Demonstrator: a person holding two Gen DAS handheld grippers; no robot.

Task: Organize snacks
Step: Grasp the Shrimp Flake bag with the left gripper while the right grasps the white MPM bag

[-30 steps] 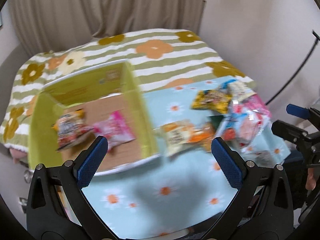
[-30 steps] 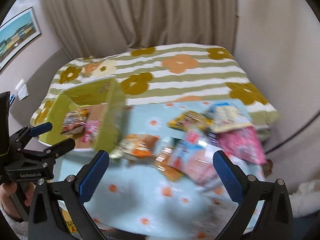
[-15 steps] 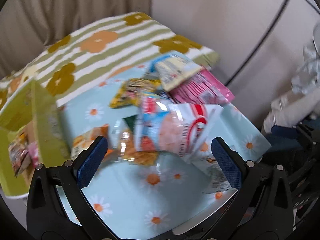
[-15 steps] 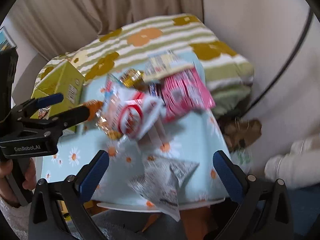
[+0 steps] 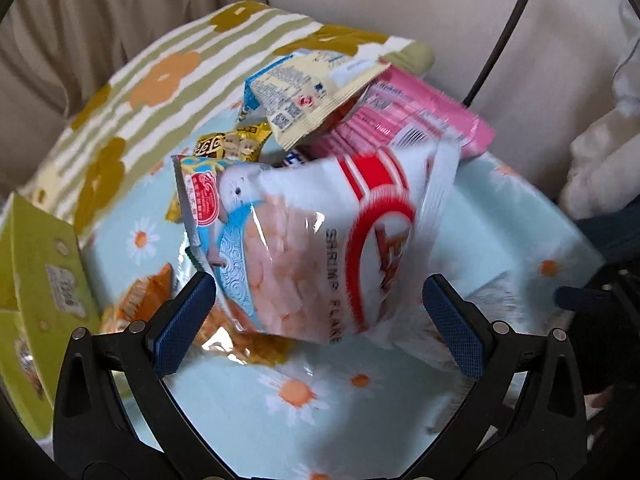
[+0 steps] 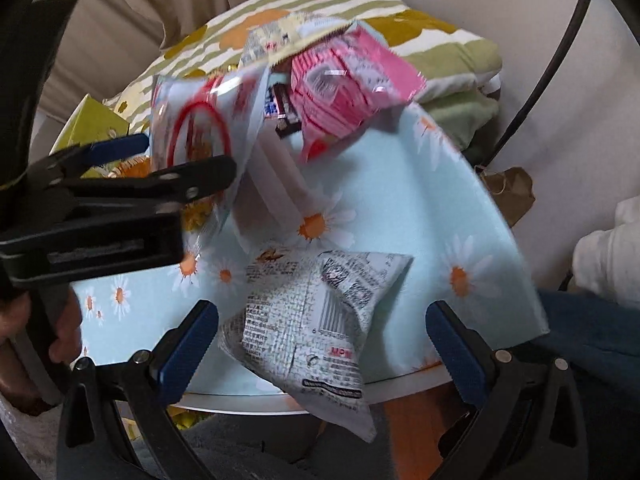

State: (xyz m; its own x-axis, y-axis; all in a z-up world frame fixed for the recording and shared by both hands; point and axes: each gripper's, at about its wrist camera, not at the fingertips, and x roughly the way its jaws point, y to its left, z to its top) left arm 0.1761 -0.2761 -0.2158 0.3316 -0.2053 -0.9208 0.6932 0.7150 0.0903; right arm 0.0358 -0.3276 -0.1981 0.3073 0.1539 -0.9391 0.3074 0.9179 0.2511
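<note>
My left gripper point(image 5: 318, 320) is open, its jaws on either side of a white and red shrimp flake bag point(image 5: 320, 248) that tops a pile of snacks. Behind it lie a pink pack point(image 5: 408, 128), a cream bag point(image 5: 312, 92) and a yellow bag point(image 5: 232, 148); an orange bag point(image 5: 144, 300) lies to the left. My right gripper point(image 6: 322, 340) is open over a silver-white pouch point(image 6: 312, 320) that hangs over the table's front edge. The left gripper point(image 6: 168, 164) shows in the right wrist view at the shrimp bag point(image 6: 200, 124). A green box point(image 5: 36, 280) stands at the left.
The table wears a pale blue daisy cloth point(image 5: 320, 400). A striped flower blanket point(image 5: 160, 80) lies behind it. A black cable point(image 5: 500, 40) runs along the wall at the right. A brown paper bag point(image 6: 508, 192) sits on the floor beyond the table.
Both grippers swung right from the green box and closed in: the left onto the shrimp flake bag, the right down onto the silver-white pouch. Both stayed open.
</note>
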